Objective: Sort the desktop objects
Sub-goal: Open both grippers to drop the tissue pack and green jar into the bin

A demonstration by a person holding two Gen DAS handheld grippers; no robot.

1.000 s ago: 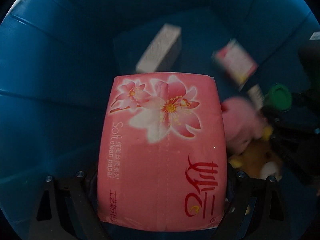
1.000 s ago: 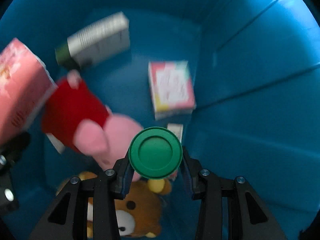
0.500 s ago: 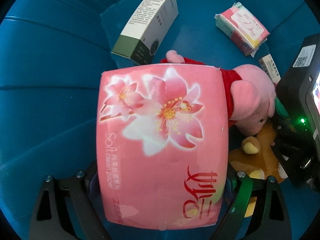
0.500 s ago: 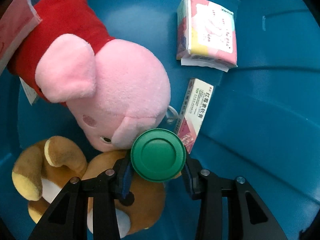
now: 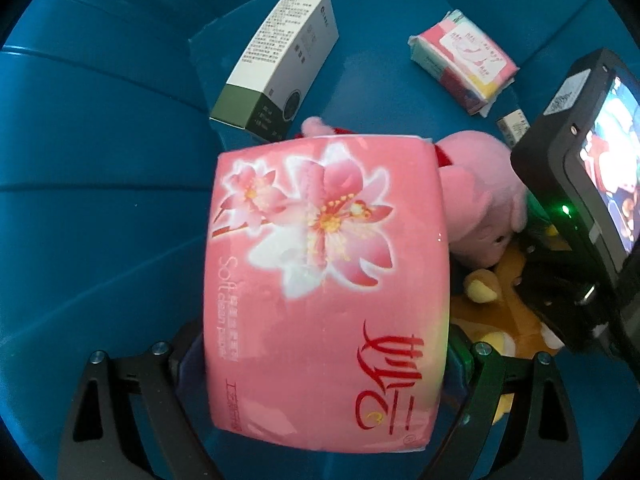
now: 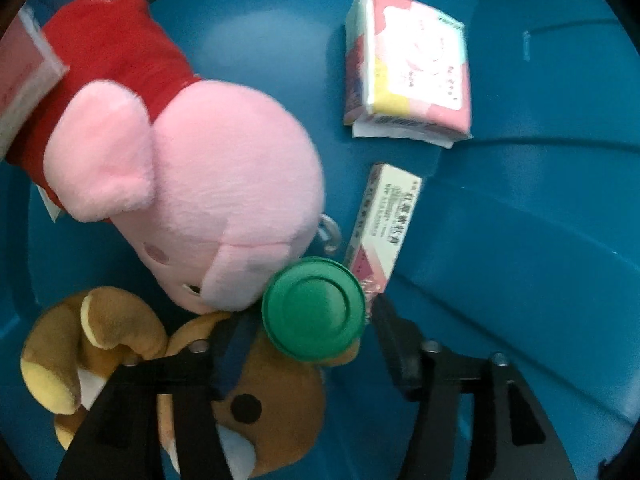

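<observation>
**Both grippers inside the blue bin, each with a load**

Left gripper (image 5: 324,360): clamped on the pink tissue pack (image 5: 326,296). Pack sits square between the two fingers, flower print facing the camera, its far edge pointing into the blue bin (image 5: 100,216). It fills the middle of the left wrist view and hides part of what lies below it.

Right gripper (image 6: 310,320): fingers spread wider than the green-capped item (image 6: 314,314). A gap shows between the cap and the right-hand finger; the left-hand finger lies close beside the cap, contact there cannot be told. Cap faces the camera, round and flat; the body behind it is hidden. It sits over the brown bear plush (image 6: 240,400), just below the snout of the pink pig plush (image 6: 212,200).

Bin floor, right wrist view: pig plush in red top lies head toward the gripper, touching the bear. Slim pink-and-white box (image 6: 380,228) lies just beside the cap, on its right. Small tissue packet (image 6: 408,80) further out, apart from the slim box.

Left wrist view: white-and-green carton (image 5: 276,64) lies on the floor beyond the pink pack, near the pig's red top. The right gripper's body with its lit screen (image 5: 608,184) stands at the right edge, over the plush toys.
</observation>
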